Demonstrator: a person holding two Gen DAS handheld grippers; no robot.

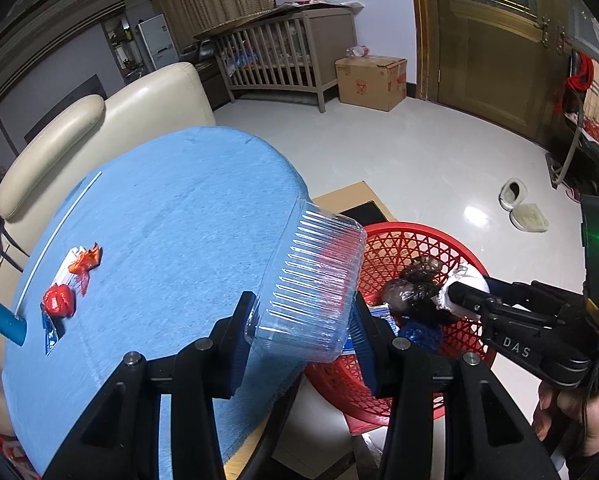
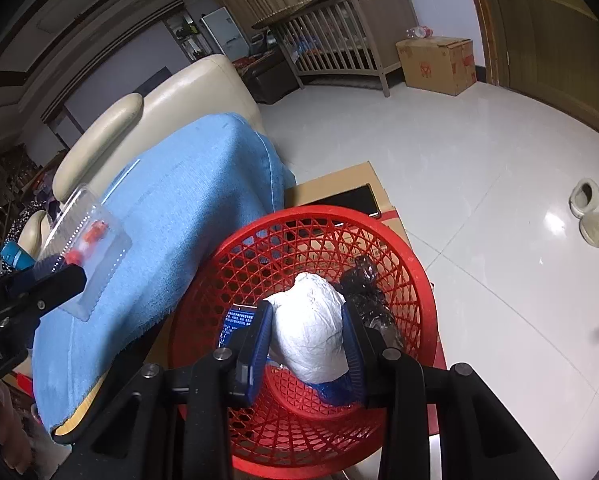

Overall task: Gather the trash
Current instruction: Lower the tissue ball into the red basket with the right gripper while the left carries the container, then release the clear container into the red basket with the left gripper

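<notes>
Left wrist view, "DAS" read on right gripper (image 1: 455, 294), angled down over red basket (image 1: 415, 240), jaws clamped on white wad (image 2: 311, 328), left gripper (image 1: 303, 316) beside basket, gripped clear plastic tray (image 1: 311, 280).

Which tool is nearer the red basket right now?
Right. The right tool, clamping a white wad, is over the red basket. The left tool, gripping a clear tray, is at the blue table's edge beside it.
</notes>
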